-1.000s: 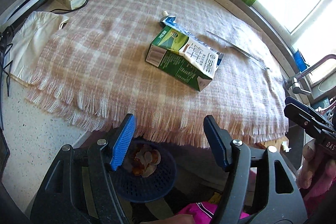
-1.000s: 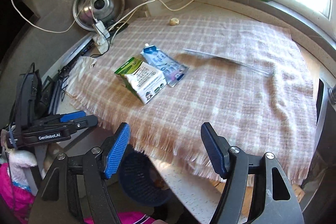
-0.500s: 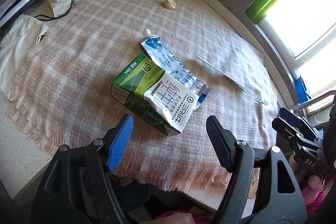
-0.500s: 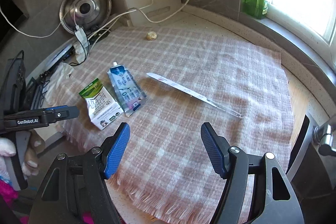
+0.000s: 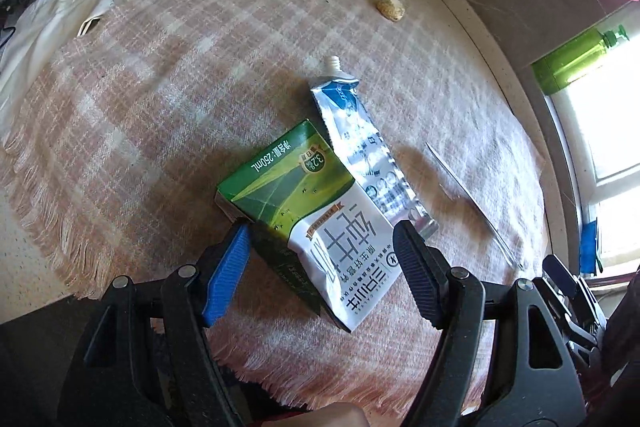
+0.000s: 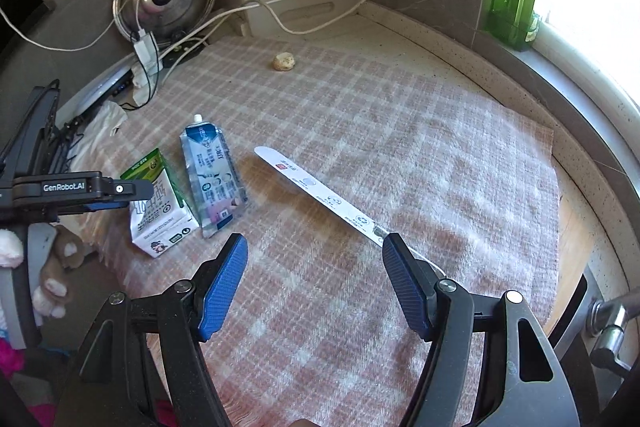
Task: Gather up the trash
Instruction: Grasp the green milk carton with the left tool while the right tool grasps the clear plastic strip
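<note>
Green-and-white milk carton (image 5: 316, 223) now sits between the left gripper's (image 5: 322, 267) spread fingers, which have swung in from the counter edge. Right gripper (image 6: 314, 283) hangs released; carton grab looks next.

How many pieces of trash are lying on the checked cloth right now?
4: a milk carton between the open left gripper fingers, a flattened pouch touching it, a long wrapper strip near the right gripper, and a small crumpled lump farther back.

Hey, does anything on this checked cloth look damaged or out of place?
Yes. The green-and-white milk carton lies on its side, dented, partly overlapping the flattened silver-blue spouted pouch. A long clear plastic sleeve lies loose nearby, and a small tan nutshell-like lump sits alone further back.
</note>
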The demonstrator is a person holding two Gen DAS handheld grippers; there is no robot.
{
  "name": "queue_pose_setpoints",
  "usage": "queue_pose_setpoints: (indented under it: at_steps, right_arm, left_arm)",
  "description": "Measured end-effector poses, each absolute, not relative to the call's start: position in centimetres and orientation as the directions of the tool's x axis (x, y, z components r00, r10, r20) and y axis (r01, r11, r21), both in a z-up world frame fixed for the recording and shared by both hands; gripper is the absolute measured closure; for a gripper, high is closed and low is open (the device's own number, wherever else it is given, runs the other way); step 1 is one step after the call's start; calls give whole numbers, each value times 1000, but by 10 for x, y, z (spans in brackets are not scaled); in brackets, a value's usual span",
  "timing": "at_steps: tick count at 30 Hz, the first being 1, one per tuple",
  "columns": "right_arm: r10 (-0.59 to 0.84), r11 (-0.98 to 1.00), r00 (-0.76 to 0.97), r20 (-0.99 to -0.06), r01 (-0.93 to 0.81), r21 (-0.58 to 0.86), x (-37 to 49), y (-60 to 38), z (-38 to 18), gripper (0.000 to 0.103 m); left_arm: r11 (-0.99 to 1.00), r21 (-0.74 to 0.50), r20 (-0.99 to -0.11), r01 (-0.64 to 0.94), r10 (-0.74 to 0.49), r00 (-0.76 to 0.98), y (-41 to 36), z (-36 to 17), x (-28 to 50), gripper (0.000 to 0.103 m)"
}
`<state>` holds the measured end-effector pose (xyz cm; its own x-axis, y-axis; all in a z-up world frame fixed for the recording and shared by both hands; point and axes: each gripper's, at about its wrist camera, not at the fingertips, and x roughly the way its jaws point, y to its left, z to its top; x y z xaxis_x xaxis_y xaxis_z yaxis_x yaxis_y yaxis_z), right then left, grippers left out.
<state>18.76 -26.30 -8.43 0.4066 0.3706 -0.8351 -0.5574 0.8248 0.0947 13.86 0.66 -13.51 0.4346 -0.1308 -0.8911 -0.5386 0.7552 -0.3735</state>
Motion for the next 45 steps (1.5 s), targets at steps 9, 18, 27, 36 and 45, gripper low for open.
queue_pose_setpoints:
  at_steps: [9, 18, 27, 36, 45]
  right_arm:
    - [401, 818, 368, -839, -556, 147, 215, -267, -92, 34]
    - [372, 784, 326, -869, -611, 106, 234, -250, -108, 34]
    - [294, 728, 287, -912, -685, 19, 246, -226, -133, 34]
    - [260, 740, 232, -937, -672, 39, 258, -227, -150, 69]
    - [361, 793, 198, -911, -580, 187, 269, -246, -137, 93]
  left_arm:
    - [766, -275, -926, -580, -48, 375, -1, -145, 163, 22]
    - [806, -147, -952, -574, 41, 302, -11, -160, 184, 17]
    - [789, -202, -943, -580, 3, 332, 6, -167, 178, 17]
    - [766, -277, -928, -580, -57, 368, 25, -165, 180, 29]
    - [766, -330, -916, -552, -119, 383, 31, -161, 169, 35]
